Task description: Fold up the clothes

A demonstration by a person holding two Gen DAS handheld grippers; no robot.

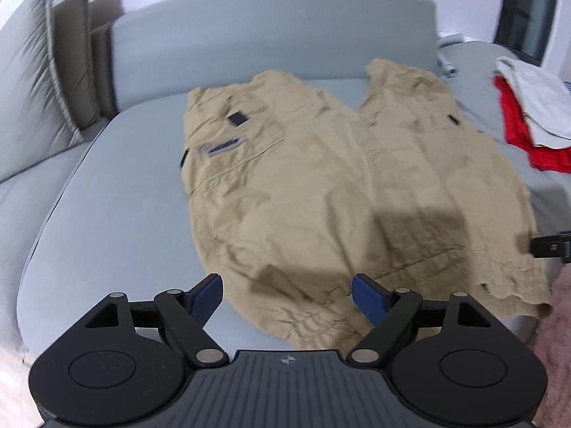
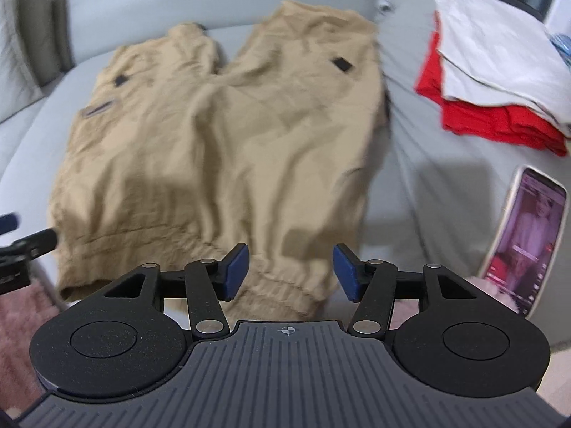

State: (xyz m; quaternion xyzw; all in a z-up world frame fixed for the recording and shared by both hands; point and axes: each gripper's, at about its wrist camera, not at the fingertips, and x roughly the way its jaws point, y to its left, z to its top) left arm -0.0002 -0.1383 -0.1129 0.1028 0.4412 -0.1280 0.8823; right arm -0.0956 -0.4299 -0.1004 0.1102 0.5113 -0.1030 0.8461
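**Inspector:** Left side first. What is there?

**Assistant:** Grey cushions (image 1: 39, 82) stand against the wall at the far left. The grey sofa (image 1: 107, 214) runs across from them.

**Inspector:** The garment?

**Assistant:** Khaki trousers (image 1: 321, 185) lie spread flat on the sofa seat. Their long axis runs from the near edge toward the backrest. The elastic waistband is nearest the cameras; the two legs point away, splayed into a V. A dark tab shows on each leg.

**Inspector:** The left claw?

**Assistant:** The left claw (image 1: 287, 297) is spread wide and grips nothing. It hovers at the waistband's left part.

**Inspector:** The right claw?

**Assistant:** The right claw (image 2: 289, 271) is also parted and empty, above the waistband's right part.

**Inspector:** Further right?

**Assistant:** A red folded garment (image 2: 496, 121) sits on the sofa with a pale grey one (image 2: 499, 53) on top, well apart from the trousers. A phone (image 2: 528, 235) with a lit screen lies near the right claw.
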